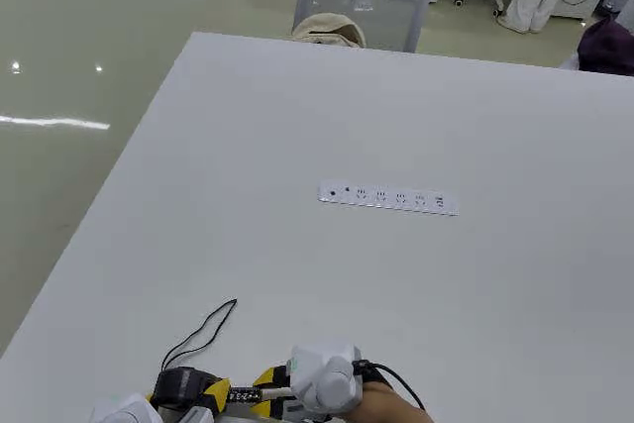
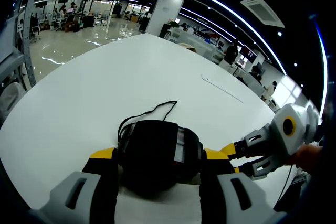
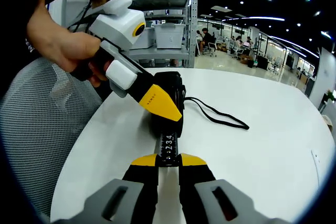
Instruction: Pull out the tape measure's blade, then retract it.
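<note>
**A:** Where is the tape measure (image 2: pixel 157 148)?

**B:** At the near edge of the surface (image 1: pixel 396 96), well apart from the power strip (image 1: pixel 386 197) and on the person's side of it. The left tongs (image 2: pixel 157 165) are clamped across its black case (image 3: pixel 176 85), one jaw on each side. I can't tell whether the case is resting on the surface or held just above it.

**A:** Why hold the case that way?

**B:** I think it's the anchor. With the case fixed, a pull on the blade moves only the blade and doesn't drag the whole tool along.

**A:** And the other hand?

**B:** The right tongs (image 3: pixel 168 161) are pinched almost together on the blade (image 3: pixel 168 142), with printed numbers showing just ahead of the yellow tips. The strip is thin, so the gap is narrow. These tongs point straight at the case's mouth. That looks deliberate, because a pull would then run along the blade's own line and not kink it sideways.

**A:** How far along is the task?

**B:** Early, I'd say. Only a short stretch of blade shows between the case and the right tongs, and the two pairs sit near each other.

**A:** Is the strap (image 3: pixel 218 113) in the way?

**B:** No. It's a loose black loop trailing from the case toward the power strip, off to the side of the blade, so it's unlikely to snag.

**A:** Any risks?

**B:** If the pinch slips, I'd expect the spring to snap the blade home. It would be safer to guide the blade back in.
</note>
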Demonstrator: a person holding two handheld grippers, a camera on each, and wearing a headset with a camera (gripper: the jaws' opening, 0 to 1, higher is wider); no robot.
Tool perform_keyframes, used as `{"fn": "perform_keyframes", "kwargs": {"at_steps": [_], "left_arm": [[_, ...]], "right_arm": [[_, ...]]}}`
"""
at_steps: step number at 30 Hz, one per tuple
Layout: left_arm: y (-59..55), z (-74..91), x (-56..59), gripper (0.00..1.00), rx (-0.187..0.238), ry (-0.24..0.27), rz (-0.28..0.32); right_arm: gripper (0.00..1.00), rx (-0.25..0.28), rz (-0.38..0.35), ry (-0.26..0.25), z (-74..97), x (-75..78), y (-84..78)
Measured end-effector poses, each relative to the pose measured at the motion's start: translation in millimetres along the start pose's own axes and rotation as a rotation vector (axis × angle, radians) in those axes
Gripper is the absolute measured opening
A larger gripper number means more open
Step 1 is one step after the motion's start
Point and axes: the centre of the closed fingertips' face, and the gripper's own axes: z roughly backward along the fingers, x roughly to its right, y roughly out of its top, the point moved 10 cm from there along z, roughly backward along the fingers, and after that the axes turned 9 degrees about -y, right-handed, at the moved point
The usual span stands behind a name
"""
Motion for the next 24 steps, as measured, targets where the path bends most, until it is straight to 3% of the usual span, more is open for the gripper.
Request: {"fn": "perform_keyframes", "kwargs": {"at_steps": [24], "left_arm": [[-0.3,1.2,-1.4,0.59,-0.005,-0.006,0.003]], "right_arm": [[0.13,0.005,0.002,0.009,-12.8,-1.7,5.6]]}}
